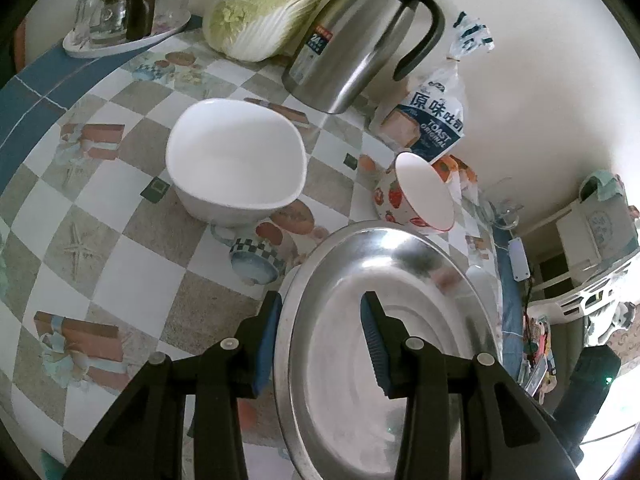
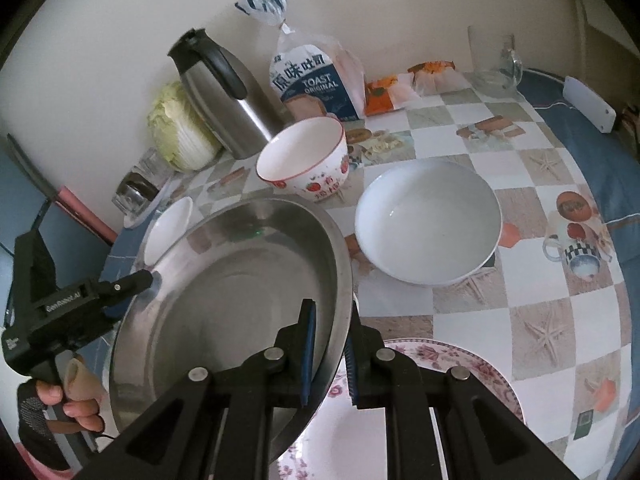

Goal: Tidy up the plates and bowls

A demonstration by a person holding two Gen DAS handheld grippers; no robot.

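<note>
Hand-held gripper [image 2: 328,354] gripping steel basin [image 2: 240,280], "TOAST ORIGINAL" bag [image 2: 316,88]

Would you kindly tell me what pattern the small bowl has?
Red strawberries on white, with a red rim; clearest in the right wrist view.

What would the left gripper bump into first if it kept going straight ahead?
Probably nothing beyond the steel basin that the left gripper straddles; past its rim, the strawberry bowl looks nearest, though depth is unclear.
</note>
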